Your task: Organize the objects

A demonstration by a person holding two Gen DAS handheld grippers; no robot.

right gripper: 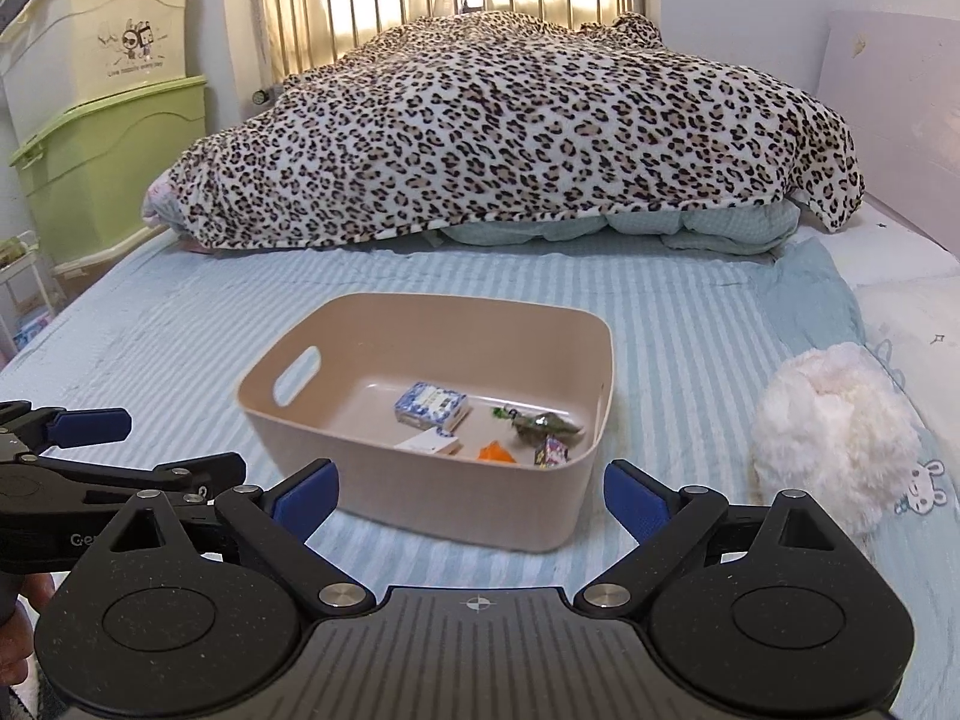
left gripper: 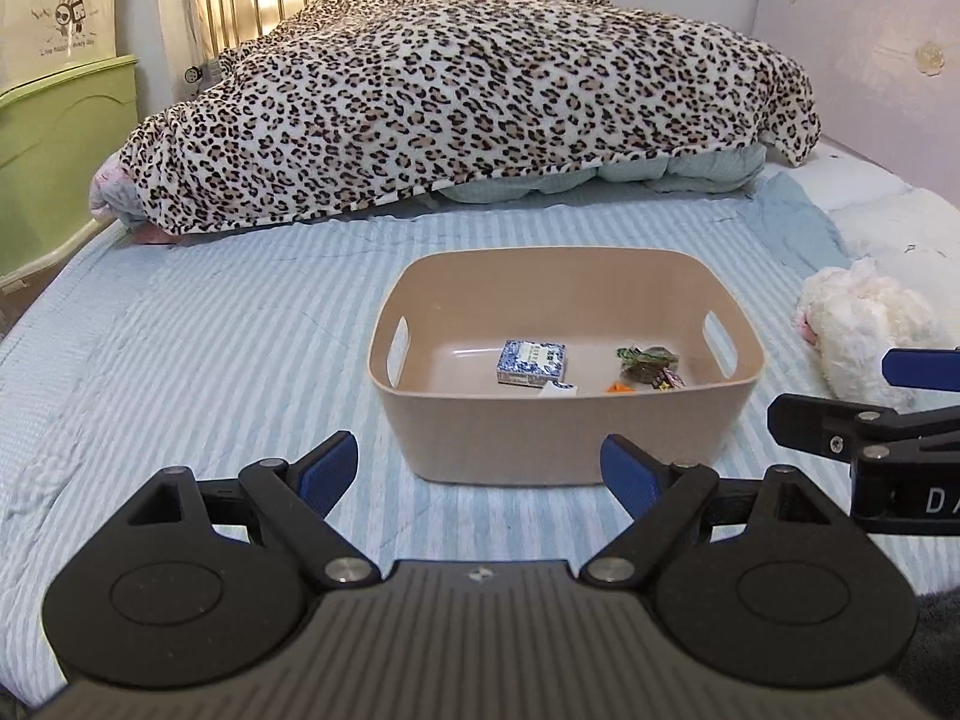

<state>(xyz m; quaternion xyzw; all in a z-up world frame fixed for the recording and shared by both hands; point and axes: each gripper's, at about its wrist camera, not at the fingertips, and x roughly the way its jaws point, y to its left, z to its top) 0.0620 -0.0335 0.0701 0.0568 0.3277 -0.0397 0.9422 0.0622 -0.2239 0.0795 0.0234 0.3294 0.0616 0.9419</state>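
A beige plastic bin (left gripper: 540,438) (right gripper: 432,498) with handle slots stands on the striped bed sheet. Inside lie a blue-and-white patterned box (left gripper: 531,362) (right gripper: 431,403), a white card (right gripper: 427,443), an orange piece (right gripper: 497,453), a green wrapped item (left gripper: 648,358) (right gripper: 543,425) and a small colourful packet (right gripper: 553,453). My left gripper (left gripper: 480,474) is open and empty just in front of the bin. My right gripper (right gripper: 471,498) is open and empty in front of the bin, slightly to its right; it also shows at the right edge of the left wrist view (left gripper: 864,414).
A white fluffy plush toy (left gripper: 864,330) (right gripper: 834,438) lies on the bed right of the bin. A leopard-print blanket (left gripper: 468,96) (right gripper: 516,126) is heaped over bedding at the far end. Green and cream storage boxes (right gripper: 102,138) stand left of the bed.
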